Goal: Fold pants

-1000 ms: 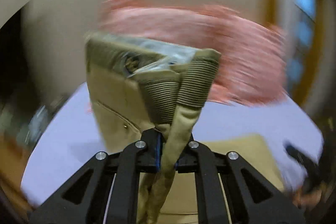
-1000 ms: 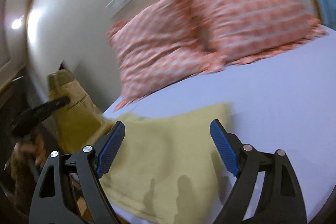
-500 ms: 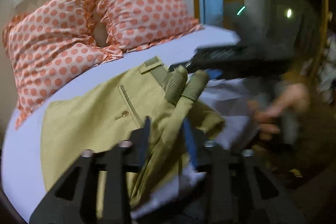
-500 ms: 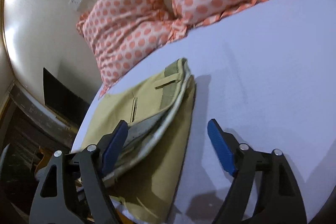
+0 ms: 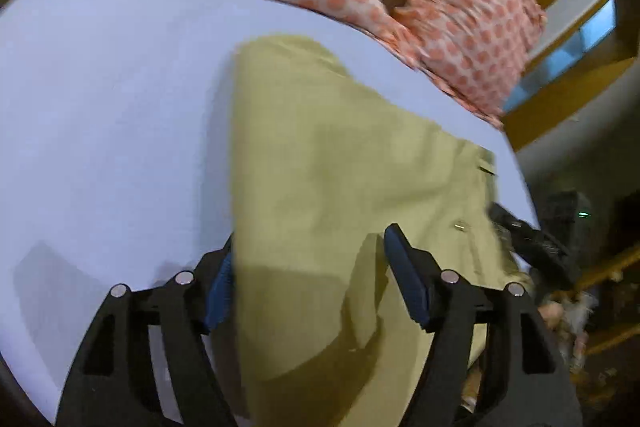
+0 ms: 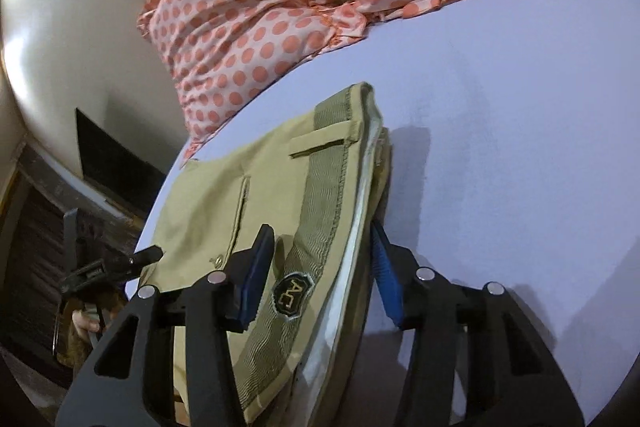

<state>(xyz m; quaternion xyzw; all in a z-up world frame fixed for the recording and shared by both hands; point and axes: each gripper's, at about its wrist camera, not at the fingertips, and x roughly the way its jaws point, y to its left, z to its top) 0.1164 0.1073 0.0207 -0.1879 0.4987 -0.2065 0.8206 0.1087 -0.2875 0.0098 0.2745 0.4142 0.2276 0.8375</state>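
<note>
The khaki pants (image 5: 340,167) lie folded on the lavender bed sheet (image 5: 120,131), near the bed's front edge. My left gripper (image 5: 308,267) is open, with its jaws either side of the folded cloth's left edge, gripping nothing. In the right wrist view the ribbed waistband (image 6: 320,227) with its dark label lies between the open jaws of my right gripper (image 6: 320,259), which straddles it without clamping. The left gripper also shows in the right wrist view (image 6: 120,261) at the bed's left edge.
Two orange polka-dot pillows (image 6: 280,7) lie at the head of the bed against the wall. The sheet (image 6: 520,107) stretches bare to the right of the pants. A dark cabinet (image 6: 104,163) and floor lie beyond the bed's left edge.
My left gripper has let go of the waistband, opened and swung to the pants' other side. The waistband end has been laid over the pants. My right gripper has moved in around the waistband.
</note>
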